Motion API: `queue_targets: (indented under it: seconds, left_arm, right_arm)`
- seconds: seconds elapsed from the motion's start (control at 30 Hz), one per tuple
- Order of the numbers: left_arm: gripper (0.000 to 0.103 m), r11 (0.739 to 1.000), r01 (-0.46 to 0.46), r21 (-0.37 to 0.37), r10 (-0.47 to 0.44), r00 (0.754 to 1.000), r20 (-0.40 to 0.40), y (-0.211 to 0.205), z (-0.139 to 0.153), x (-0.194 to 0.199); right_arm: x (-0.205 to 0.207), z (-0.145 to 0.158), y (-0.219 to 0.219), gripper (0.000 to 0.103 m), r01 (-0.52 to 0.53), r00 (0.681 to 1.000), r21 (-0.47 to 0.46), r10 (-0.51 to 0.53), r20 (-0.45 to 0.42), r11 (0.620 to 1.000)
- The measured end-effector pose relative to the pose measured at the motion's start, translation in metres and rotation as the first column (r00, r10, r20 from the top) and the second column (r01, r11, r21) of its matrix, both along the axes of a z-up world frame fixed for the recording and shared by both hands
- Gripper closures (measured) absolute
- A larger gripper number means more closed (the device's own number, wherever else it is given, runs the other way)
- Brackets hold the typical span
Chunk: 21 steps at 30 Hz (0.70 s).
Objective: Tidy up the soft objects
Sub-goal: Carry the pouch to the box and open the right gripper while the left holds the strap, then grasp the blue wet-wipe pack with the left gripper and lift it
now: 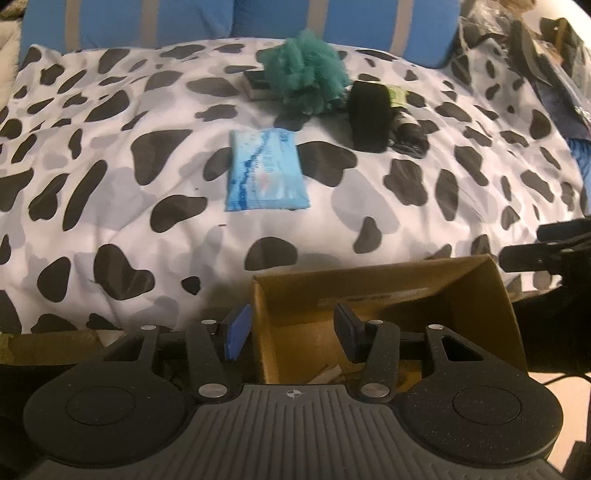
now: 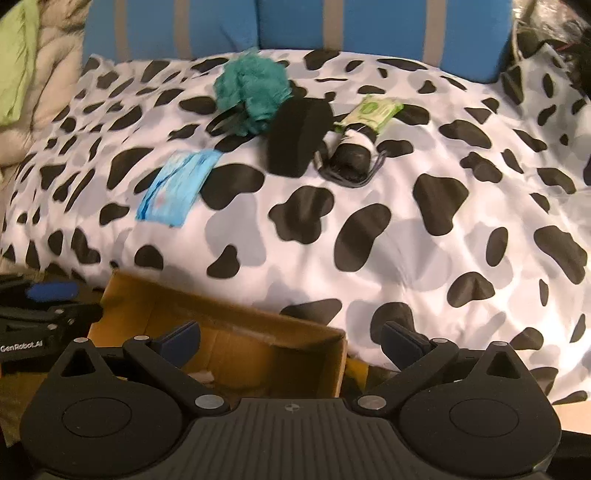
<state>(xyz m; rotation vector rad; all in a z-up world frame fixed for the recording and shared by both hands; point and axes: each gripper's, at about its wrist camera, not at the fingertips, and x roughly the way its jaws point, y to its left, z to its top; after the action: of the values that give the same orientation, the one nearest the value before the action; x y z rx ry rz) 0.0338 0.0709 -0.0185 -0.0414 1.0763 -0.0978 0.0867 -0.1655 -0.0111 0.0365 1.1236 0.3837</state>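
On the bed, a cow-print duvet (image 1: 110,177) carries a loose cluster of soft things. A blue wipes pack (image 1: 265,170) lies flat, nearest the cameras and apart from the rest. Beyond it sits a teal pouf (image 1: 308,74), with a small dark pad (image 1: 255,83) just beside it on the left in the left wrist view. A black sponge (image 1: 369,116) stands to the pouf's right, close to it. Against the sponge's far side lies a dark bundle with a cord (image 2: 351,158), and a green packet (image 2: 371,110) rests at the bundle's far end. Blue pillows with tan stripes (image 2: 295,22) line the back of the bed.

At the near edge of the duvet stands an open cardboard box (image 1: 380,295), its inside mostly bare brown card with some pale scraps at the bottom.

Both tools hang over this box, angled down toward it. The left tool (image 1: 291,334) has its blue-padded fingers (image 1: 236,334) partly apart with nothing between them; the box's left wall shows in the gap. The right tool (image 2: 291,341) has its fingers spread wide, also empty, with the box's right corner showing between them. Each tool appears at the edge of the other's view: the right one at the right side of the left wrist view, the left one at the left side of the right wrist view.
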Motion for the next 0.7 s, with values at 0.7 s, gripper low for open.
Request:
queue_targets:
  seconds: [0.7]
  left_arm:
    - [0.055,0.998,0.042,0.036,-0.043,0.998,0.048,-0.002,0.002,0.037]
  right_arm:
    - [0.027,-0.010,-0.004,0.000,0.012,0.999,-0.021,-0.011,0.033,1.000]
